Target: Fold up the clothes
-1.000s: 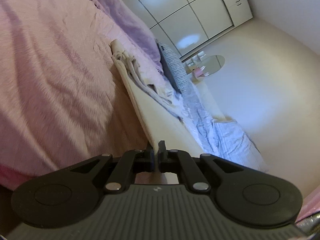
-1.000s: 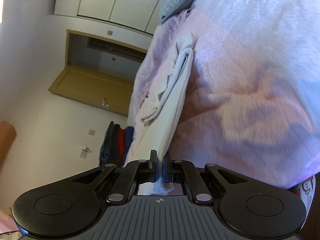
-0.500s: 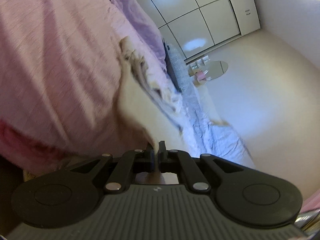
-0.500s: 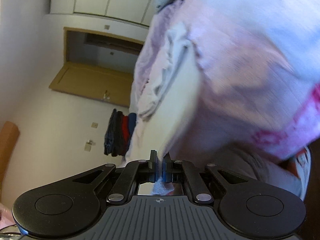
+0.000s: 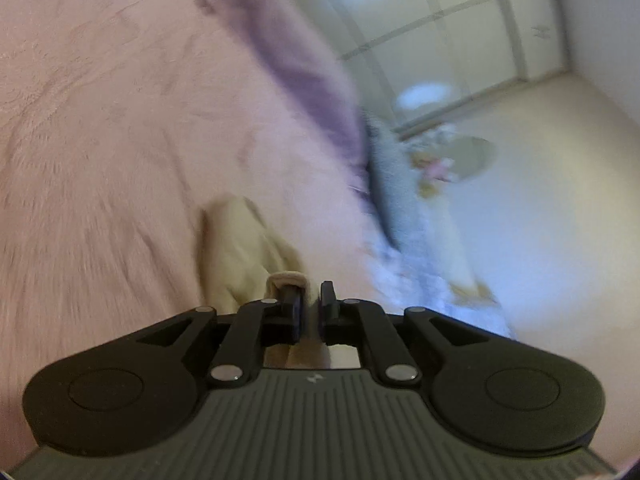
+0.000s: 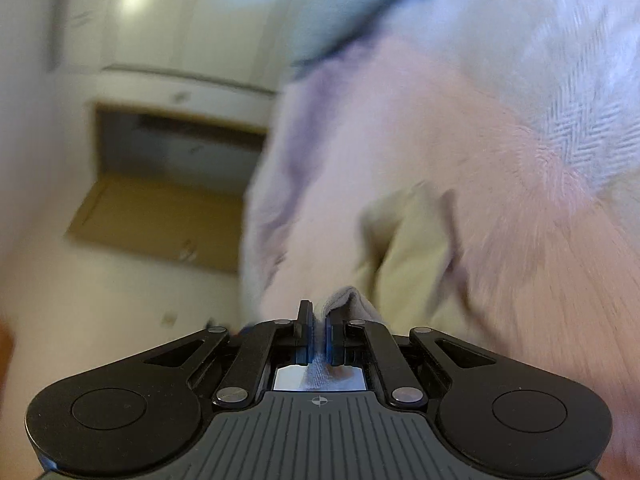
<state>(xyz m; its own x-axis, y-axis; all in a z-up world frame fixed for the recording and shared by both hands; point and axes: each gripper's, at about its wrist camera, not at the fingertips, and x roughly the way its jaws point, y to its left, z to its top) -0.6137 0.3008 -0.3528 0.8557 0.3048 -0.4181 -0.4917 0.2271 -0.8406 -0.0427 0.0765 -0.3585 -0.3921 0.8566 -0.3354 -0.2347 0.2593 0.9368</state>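
On the pink bed (image 5: 120, 140), the left claw (image 5: 308, 304) and right claw (image 6: 318, 332) are opening with the cream garment (image 5: 236, 248) between their jaws.

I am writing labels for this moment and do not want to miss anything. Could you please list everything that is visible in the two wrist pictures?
cream garment: one, cream, bunched on the blanket just ahead of both grippers, an edge between each pair of fingers
pink blanket: one, pink, fluffy, covers the bed under the garment
purple blanket: one, purple, along the far side of the pink one
wardrobe doors: several, white, far wall
wooden desk: one, brown, against the wall, blurred
left gripper: one, black, jaws opening, garment edge between them
right gripper: one, black, jaws opening, garment edge between them
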